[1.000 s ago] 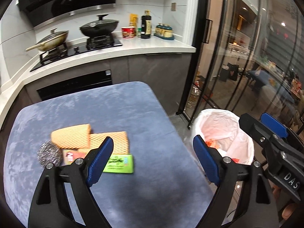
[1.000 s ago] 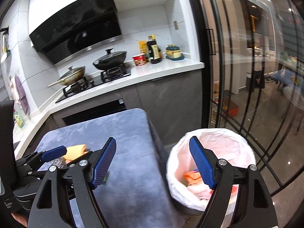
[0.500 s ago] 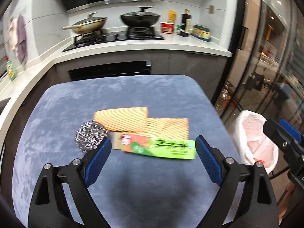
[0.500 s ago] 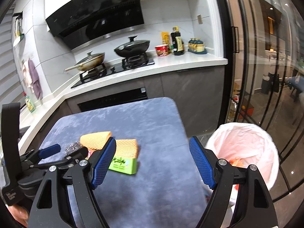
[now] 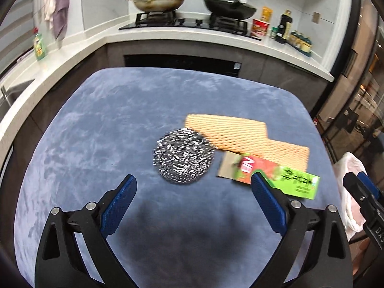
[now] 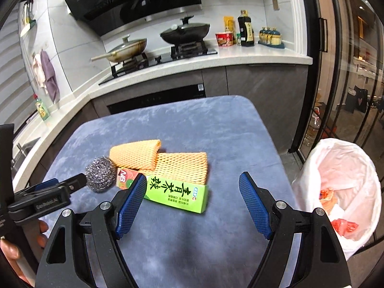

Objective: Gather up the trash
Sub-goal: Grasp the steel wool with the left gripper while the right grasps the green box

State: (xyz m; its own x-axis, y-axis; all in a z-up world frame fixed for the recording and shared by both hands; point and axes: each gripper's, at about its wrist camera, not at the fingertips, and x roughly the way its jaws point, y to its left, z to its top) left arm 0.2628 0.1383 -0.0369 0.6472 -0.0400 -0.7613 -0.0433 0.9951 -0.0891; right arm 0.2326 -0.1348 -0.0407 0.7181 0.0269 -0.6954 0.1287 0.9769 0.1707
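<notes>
Trash on the blue table point(image 6: 216, 124): a green carton point(image 6: 176, 193) lettered "青芥辣", "NB" on its red end. Left gripper point(image 5: 193, 202), jaws opening and empty, tilts down before the steel scourer point(image 5: 183, 159). Right gripper point(image 6: 192, 200) hangs spread, empty, near the carton.

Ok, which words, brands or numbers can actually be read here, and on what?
"青芥辣" on the green box
"NB" on that box's red end
"GenRobot.AI" on the left gripper, body side
"DAS", cut off, on the right gripper's body
Counter bottle and cup labels: too small.
</notes>
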